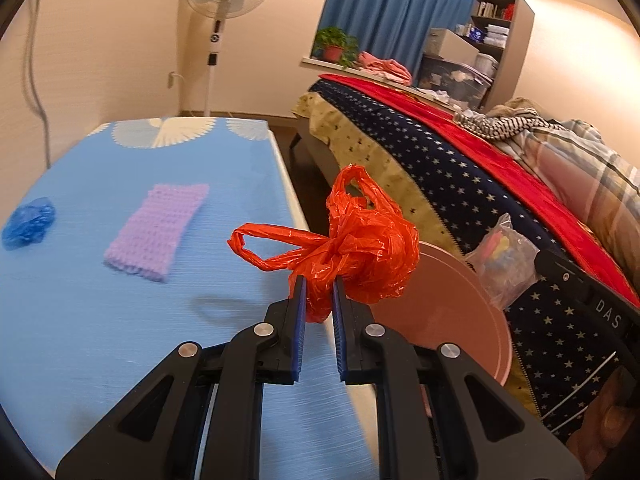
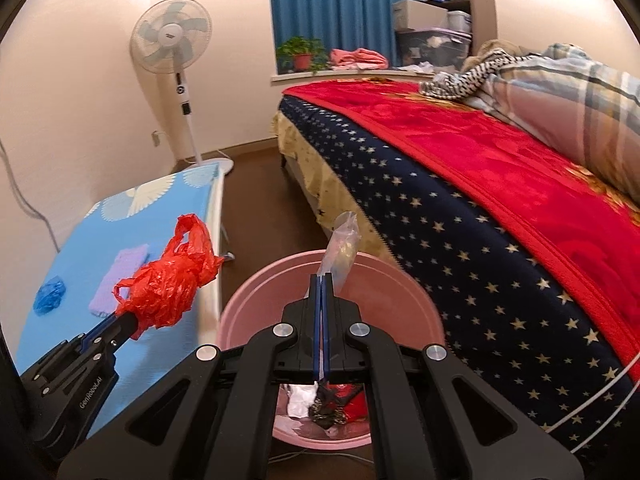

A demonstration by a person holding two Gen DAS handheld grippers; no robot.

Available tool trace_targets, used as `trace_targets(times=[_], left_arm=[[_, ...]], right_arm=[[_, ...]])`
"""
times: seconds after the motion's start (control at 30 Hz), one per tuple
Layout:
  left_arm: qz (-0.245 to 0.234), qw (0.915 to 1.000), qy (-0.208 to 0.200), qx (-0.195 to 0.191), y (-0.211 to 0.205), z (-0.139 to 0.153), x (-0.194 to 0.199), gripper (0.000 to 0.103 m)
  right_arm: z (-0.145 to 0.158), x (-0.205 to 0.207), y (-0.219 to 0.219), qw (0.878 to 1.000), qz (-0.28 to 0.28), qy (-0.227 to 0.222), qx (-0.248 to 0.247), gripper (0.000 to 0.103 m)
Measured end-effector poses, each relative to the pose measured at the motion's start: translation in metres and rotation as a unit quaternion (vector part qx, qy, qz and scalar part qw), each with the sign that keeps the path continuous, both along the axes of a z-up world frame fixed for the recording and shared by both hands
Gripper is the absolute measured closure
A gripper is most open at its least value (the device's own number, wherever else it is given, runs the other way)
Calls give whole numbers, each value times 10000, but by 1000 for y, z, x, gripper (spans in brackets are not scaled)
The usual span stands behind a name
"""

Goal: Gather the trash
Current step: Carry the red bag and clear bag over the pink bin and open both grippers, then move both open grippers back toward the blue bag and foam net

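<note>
While my left fingers [image 1: 319, 286] pinch the red bag [image 1: 360, 248] beside the table [image 1: 100, 320], my right fingers [image 2: 322, 280] clamp the clear bag [image 2: 340, 256] above the pink bin [image 2: 256, 300]. I should centre both over it before releasing.

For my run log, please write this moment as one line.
left gripper: holds red bag | right gripper: holds clear bag | pink bin: below

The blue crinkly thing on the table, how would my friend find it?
Find the blue-covered table beside the bed. Near its far left edge, left of the purple knitted cloth, lies a crumpled blue plastic bag. It is darker and shinier than the tabletop.
</note>
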State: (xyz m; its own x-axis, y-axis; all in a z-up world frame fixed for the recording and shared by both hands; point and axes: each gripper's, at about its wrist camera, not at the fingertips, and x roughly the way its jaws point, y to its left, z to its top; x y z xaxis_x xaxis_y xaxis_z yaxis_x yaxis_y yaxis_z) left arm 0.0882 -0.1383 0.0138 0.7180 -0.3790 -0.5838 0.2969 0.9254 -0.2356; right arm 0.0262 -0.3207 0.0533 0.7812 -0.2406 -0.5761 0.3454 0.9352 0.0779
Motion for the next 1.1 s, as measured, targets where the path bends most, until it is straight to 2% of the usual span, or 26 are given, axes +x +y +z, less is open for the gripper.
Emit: trace_targets(times=[0.3,0.37,0.43,0.47,0.5,0.57,0.7,0.87,1.1], left_arm=[[-399,9991,135,-20,-41,-10,6,90],[-590,9982,114,-17,-49,-10,7,86],[-763,9970,81,99,-58,-11,6,67],[-764,9970,48,132,-59,-11,6,66],[-722,9972,21,167,-58,-12,5,66],[-637,9978,93,139,-53,-14,7,66],[-338,9994,118,9,-31,-12,12,66],[52,10000,-60,-31,-2,-5,11,67],[780,9966,-274,-23,56,1,11,72]], right_arm=[[-8,-2,-18,9996,-251,105,77,102],[-9,-2,-20,9994,-309,128,66,99],[-11,-1,-23,9990,-409,171,62,95],[-13,-1,-27,9986,-471,211,112,84],[-13,-1,-28,9984,-506,212,146,73],[-13,-2,-31,9978,-597,190,193,66],[-10,-3,-25,9985,-523,114,133,66],[-4,-5,-10,9993,-309,-106,162,66],[-1,7,30,9988,165,-333,307,66]])
